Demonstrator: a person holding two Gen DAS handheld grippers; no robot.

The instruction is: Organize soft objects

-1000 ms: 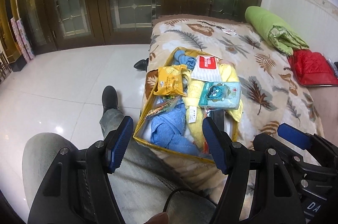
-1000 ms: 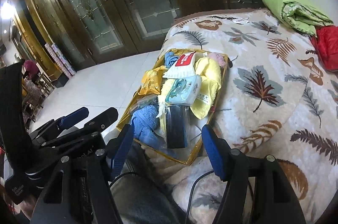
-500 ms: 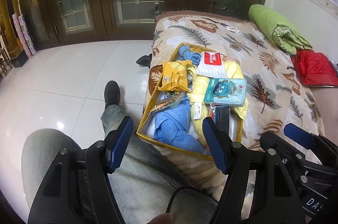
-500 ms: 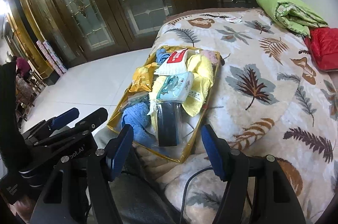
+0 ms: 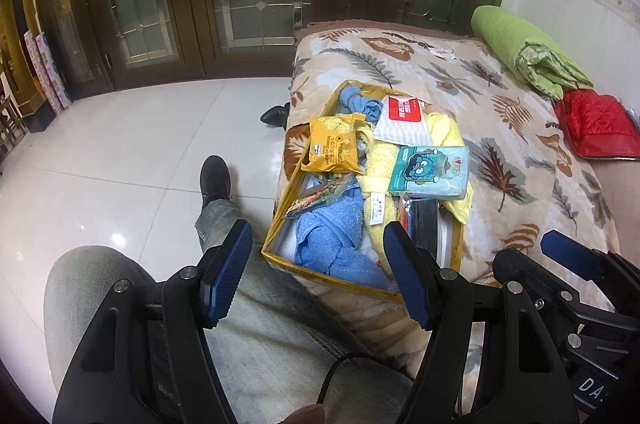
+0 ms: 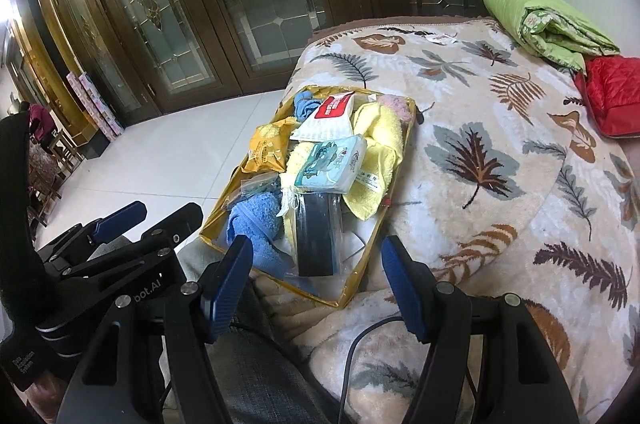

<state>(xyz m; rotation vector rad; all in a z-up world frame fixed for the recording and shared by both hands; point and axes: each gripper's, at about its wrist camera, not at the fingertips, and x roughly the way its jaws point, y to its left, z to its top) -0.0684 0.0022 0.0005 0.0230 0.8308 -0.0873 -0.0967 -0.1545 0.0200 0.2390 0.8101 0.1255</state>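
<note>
A yellow-rimmed open box [image 5: 276,253] [image 6: 360,274] sits on the near edge of a leaf-patterned bed. It holds a blue towel [image 5: 332,224] [image 6: 256,212], a yellow towel [image 5: 380,164] [image 6: 384,140], a yellow snack pack [image 5: 332,144], a light blue tissue pack [image 5: 430,170] [image 6: 332,164], a red-and-white pack [image 5: 402,120] [image 6: 328,118] and a black item [image 6: 316,236]. My left gripper [image 5: 318,280] is open and empty, just short of the box. My right gripper [image 6: 316,280] is open and empty, also near the box's front edge.
The bed blanket [image 6: 500,128] stretches to the right. A folded green quilt [image 5: 524,52] [image 6: 548,20] and a red cushion [image 5: 596,128] [image 6: 616,96] lie at the far right. The person's jeans leg [image 5: 248,324] and black shoe [image 5: 215,178] are below; white tile floor [image 5: 120,152] lies left.
Both grippers have drawn back and shifted slightly, so the box sits a little further right and up in view. Both stay open and empty.
</note>
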